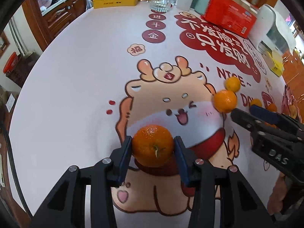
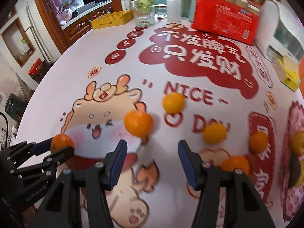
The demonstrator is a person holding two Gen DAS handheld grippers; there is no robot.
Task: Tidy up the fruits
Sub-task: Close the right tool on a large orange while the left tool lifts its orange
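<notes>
Gripping: left gripper point(image 1: 153, 148) has its blue pads pressed on both sides of a mandarin point(image 1: 153, 145), stem facing the camera, over the cartoon dragon's point(image 1: 171, 102) red collar.
Right gripper point(image 2: 152, 153): open, nothing between the fingers, above the tabletop point(image 1: 76, 87); "DAS" reads on its body in the left wrist view.
Loose mandarins: one point(image 2: 138, 123) just ahead of the right gripper, another point(image 2: 173, 102) by "NICE", others point(image 2: 214, 134) near "DAY".
Tablecloth writing: "NICE ~", large white Chinese characters on a red cloud point(image 2: 199, 60), red discs point(image 1: 153, 36) with single characters.
Red box point(image 2: 226, 21): fine print unreadable.
</notes>
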